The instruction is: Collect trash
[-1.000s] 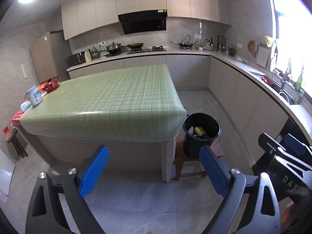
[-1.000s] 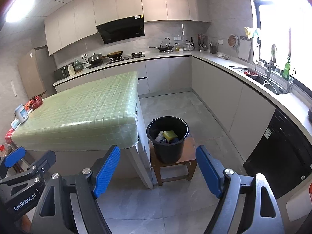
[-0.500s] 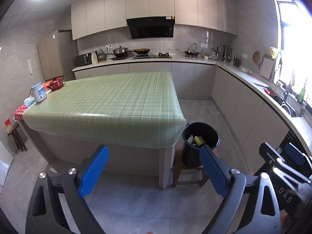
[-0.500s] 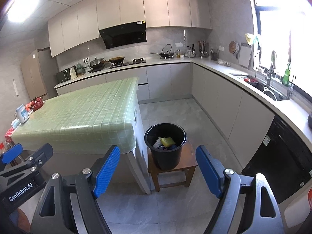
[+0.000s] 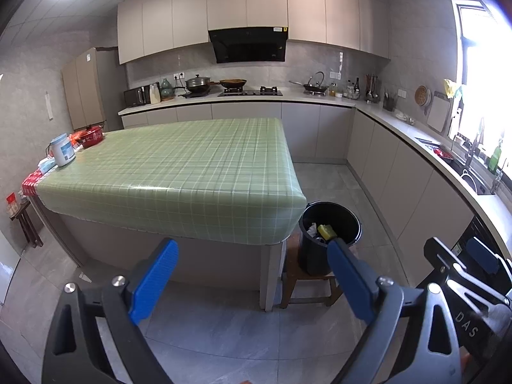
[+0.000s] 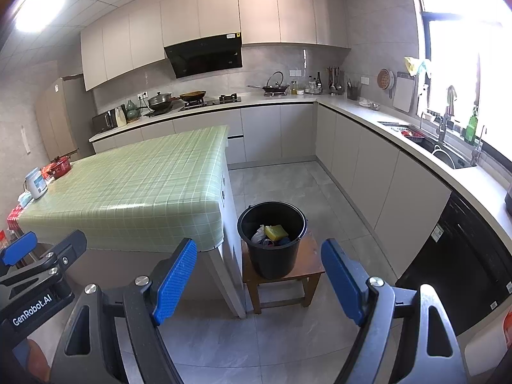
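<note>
The left gripper (image 5: 252, 275) is held level, its blue-padded fingers (image 5: 153, 280) spread wide with nothing between them. The right gripper (image 6: 259, 275) is also level, its fingers (image 6: 174, 280) equally far apart and holding nothing. The two are side by side: each shows at the edge of the other's view, the right gripper (image 5: 460, 288) low at the right, the left gripper (image 6: 35, 275) low at the left

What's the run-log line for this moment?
left gripper: open, empty | right gripper: open, empty | black bucket: on wooden stool, trash inside | green table: no trash seen
</note>
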`<action>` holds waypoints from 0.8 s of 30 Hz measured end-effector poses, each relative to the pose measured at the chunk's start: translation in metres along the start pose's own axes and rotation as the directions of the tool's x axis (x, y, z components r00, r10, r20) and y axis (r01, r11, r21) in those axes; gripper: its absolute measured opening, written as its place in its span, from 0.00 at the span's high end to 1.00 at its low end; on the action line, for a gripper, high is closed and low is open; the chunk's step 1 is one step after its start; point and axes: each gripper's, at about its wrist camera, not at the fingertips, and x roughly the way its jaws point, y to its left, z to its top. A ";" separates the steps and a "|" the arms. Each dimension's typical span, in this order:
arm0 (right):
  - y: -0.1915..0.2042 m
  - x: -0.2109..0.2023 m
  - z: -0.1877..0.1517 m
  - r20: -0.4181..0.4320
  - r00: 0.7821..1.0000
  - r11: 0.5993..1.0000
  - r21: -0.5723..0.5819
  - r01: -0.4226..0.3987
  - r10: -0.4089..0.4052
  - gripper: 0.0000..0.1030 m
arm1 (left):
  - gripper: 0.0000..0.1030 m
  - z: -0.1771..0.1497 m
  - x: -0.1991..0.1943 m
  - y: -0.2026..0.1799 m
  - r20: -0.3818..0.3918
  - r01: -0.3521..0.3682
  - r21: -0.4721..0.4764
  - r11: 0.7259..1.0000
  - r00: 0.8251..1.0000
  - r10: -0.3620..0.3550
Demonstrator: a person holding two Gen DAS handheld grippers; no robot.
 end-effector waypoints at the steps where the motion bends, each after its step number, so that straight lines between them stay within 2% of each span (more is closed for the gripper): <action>1: 0.000 0.000 0.000 -0.001 1.000 1.000 -0.001 0.000 0.000 0.20 | 0.07 0.000 0.000 0.000 -0.003 0.003 0.001 1.000 1.000 -0.003; 24: -0.001 0.006 0.003 -0.005 1.000 1.000 0.010 0.004 -0.004 0.20 | 0.07 0.006 0.003 -0.003 -0.022 0.023 0.008 1.000 0.999 -0.023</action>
